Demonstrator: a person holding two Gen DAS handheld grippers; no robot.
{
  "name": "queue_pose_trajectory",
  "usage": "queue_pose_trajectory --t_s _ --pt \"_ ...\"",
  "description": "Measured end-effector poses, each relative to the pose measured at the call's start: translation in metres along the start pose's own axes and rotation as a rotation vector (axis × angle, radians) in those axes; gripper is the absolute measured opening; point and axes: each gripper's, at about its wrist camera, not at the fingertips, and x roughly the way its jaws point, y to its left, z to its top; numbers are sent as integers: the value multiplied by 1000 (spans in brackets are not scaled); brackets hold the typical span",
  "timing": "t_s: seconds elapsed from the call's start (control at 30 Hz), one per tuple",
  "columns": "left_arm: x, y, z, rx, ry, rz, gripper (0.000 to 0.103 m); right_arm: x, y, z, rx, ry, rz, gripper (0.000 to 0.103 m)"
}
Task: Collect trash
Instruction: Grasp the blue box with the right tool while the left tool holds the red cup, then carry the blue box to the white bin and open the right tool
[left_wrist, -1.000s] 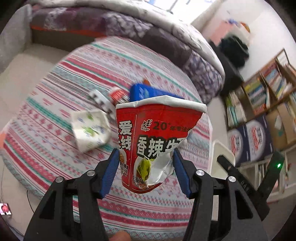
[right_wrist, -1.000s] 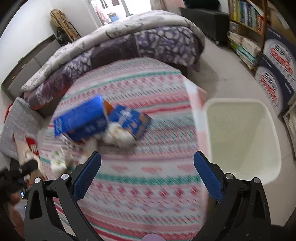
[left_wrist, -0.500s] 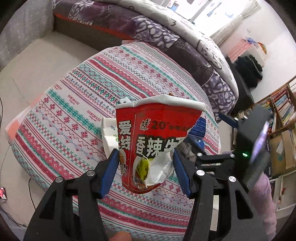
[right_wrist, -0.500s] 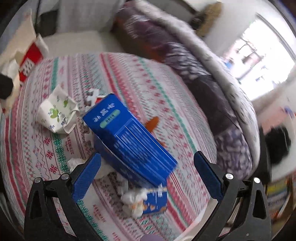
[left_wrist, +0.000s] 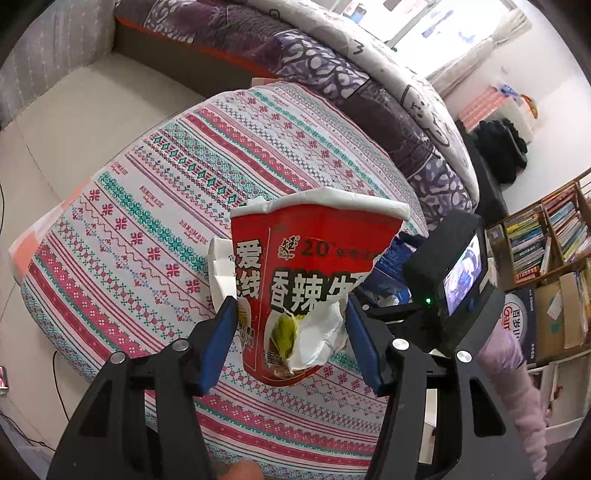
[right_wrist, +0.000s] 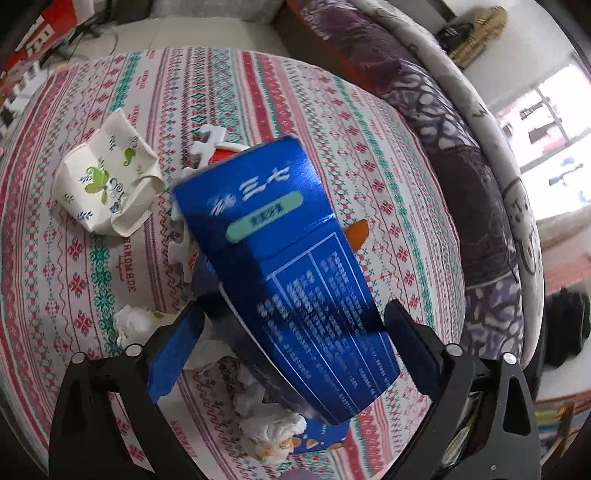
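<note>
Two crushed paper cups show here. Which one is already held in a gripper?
The red noodle cup, clamped between the left gripper pads above the cloth. The white floral cup lies loose on the patterned cloth, untouched.

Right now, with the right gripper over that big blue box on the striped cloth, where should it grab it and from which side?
Grip the blue box across its narrow width at the near end, coming down from above. It lies tilted atop other trash, long flat sides facing each pad. The right gripper already straddles it, jaws closing, not yet pressing. The crumpled tissue underneath may shift, so squeeze the rigid edges.
</note>
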Motion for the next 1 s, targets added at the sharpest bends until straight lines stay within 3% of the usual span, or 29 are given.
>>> queue_pose_trajectory --t_s 0.13,0.27,0.33,0.67,1.0 --pt "0 3 -1 -9 -1 0 58 -14 -10 -4 148 -52 48 74" --pt "-2 3 -1 -10 -13 -2 58 -29 -26 -10 322 -100 90 50" --pt "-3 2 -2 -11 -23 -4 58 -34 -33 -14 413 -112 104 46" --pt "-4 1 -4 -10 -43 -15 58 -60 -41 -47 745 -178 237 43" --pt "2 -22 -12 56 -69 -1 58 -97 -40 -77 898 -260 204 43"
